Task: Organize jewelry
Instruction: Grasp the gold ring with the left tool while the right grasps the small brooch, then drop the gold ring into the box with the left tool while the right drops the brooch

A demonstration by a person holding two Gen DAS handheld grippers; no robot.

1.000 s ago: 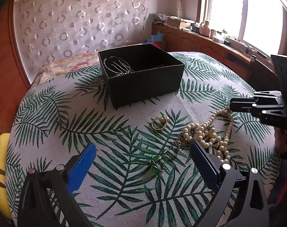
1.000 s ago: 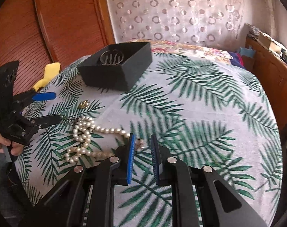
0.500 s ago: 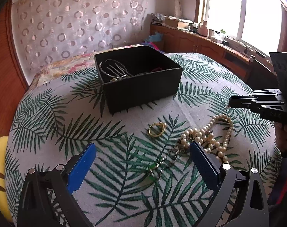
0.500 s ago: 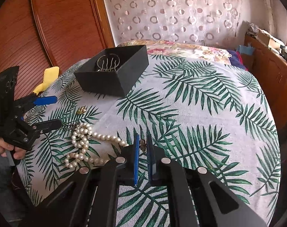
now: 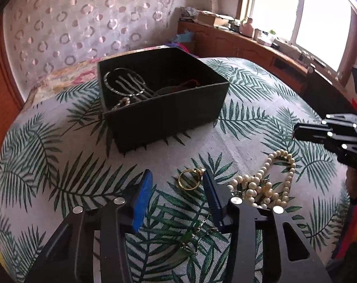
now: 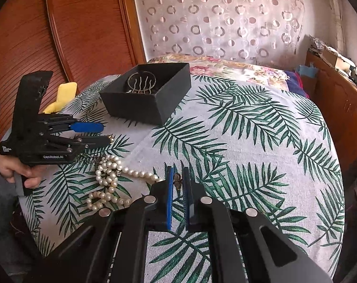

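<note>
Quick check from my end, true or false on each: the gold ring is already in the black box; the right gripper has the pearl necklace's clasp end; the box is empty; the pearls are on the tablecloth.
1. The gold ring is already in the black box. False: it lies on the tablecloth, between the closing pads of the left gripper.
2. The right gripper is shut on the clasp end of the pearl necklace. True.
3. The box is empty. False: it holds a metal hair comb and more.
4. The pearls are on the tablecloth. True.
</note>
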